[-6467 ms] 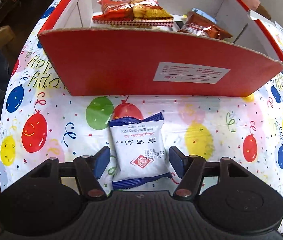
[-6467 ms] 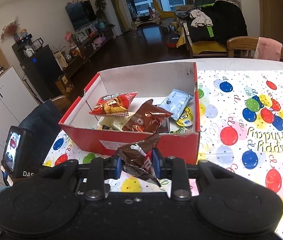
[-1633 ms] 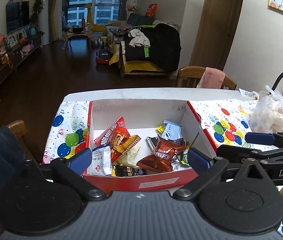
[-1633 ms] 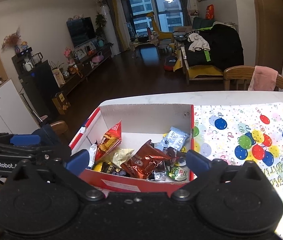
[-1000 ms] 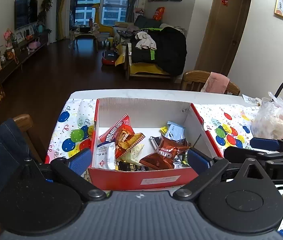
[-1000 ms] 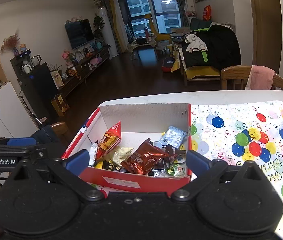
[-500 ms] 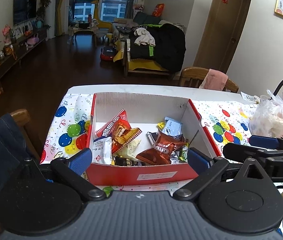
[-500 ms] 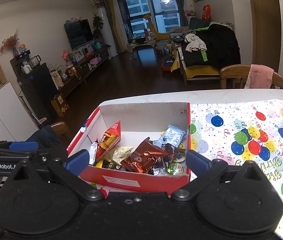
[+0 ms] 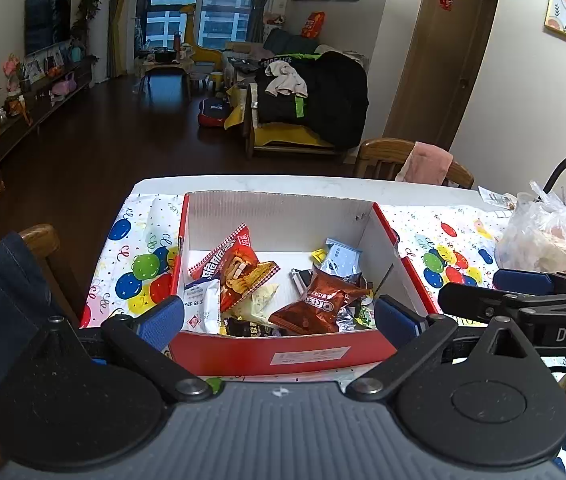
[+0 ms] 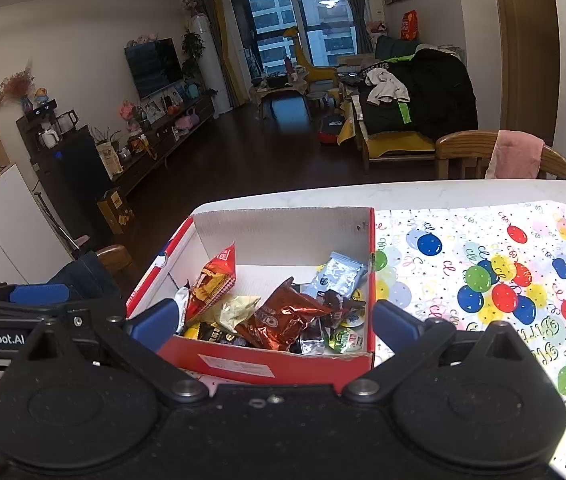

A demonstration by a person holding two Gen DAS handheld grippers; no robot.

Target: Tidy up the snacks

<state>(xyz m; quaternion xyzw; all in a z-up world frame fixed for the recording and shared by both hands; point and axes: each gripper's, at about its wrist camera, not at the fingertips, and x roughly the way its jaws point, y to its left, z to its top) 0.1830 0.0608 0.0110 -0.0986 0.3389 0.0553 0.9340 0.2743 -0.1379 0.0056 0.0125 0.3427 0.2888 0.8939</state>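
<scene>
Grippers came first in my view: the left gripper [image 9: 279, 316] and the right gripper [image 10: 273, 320] both hung above the near edge of the tabletop, each with its fingers spread wide and nothing between them. Just beyond them stood the red box [image 9: 303, 354], near that edge on the balloon-print cloth [image 10: 483, 280]. Inside lay the snacks in a loose heap: a white packet [image 9: 203, 304] against the left wall, a red chip bag [image 9: 235, 268] leaning beside it, a brown Oreo pack [image 9: 319, 304] in the middle, and a pale blue sachet [image 10: 339, 274] toward the far right corner. I saw no loose snack on the cloth. I judged the gathering done; next, I reckoned, would be tidying the heap or ending. Farther off, at the right edge, sat a plastic bag [image 9: 543, 232].
</scene>
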